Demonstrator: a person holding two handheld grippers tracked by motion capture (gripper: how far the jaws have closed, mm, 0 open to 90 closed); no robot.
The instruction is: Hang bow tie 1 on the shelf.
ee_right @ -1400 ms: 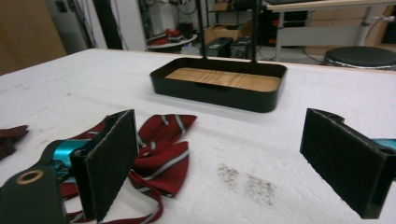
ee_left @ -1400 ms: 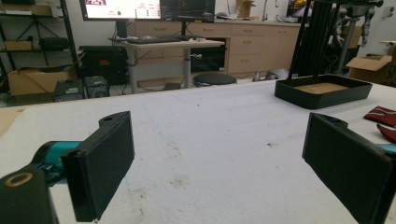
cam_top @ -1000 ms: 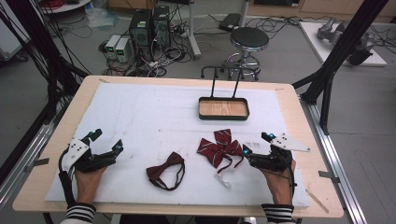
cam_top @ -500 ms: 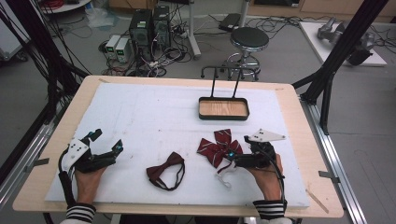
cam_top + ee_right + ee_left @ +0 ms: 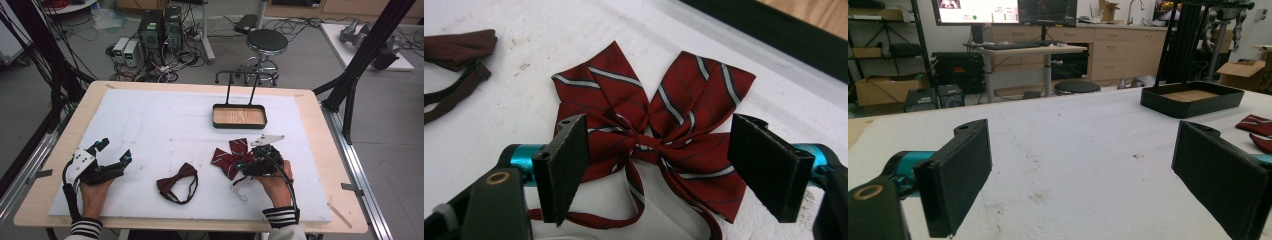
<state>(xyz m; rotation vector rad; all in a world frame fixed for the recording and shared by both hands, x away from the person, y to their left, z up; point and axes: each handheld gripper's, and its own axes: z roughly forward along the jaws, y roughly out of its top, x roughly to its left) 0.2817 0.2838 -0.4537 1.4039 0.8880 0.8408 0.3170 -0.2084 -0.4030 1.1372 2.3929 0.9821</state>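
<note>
A red striped bow tie [image 5: 229, 156] [image 5: 659, 135] lies on the white mat right of centre. My right gripper [image 5: 243, 165] [image 5: 664, 172] is open and straddles it, one jaw on each side of the knot, with nothing clamped. A plain dark maroon bow tie [image 5: 176, 182] [image 5: 459, 47] with its strap lies near the front middle. My left gripper [image 5: 114, 152] [image 5: 1088, 175] rests open at the front left with only bare mat between its jaws. A black tray with a wooden floor [image 5: 239, 118] [image 5: 1193, 97] stands at the back right of the mat.
The white mat [image 5: 165, 125] covers most of the wooden table [image 5: 320, 130]. The tray carries a tall black wire handle [image 5: 241, 80]. A stool [image 5: 267, 42], computer towers [image 5: 160, 27] and cables stand on the floor behind the table.
My right gripper has moved left and forward over the striped bow tie and now straddles its knot. The left gripper has stayed in place.
</note>
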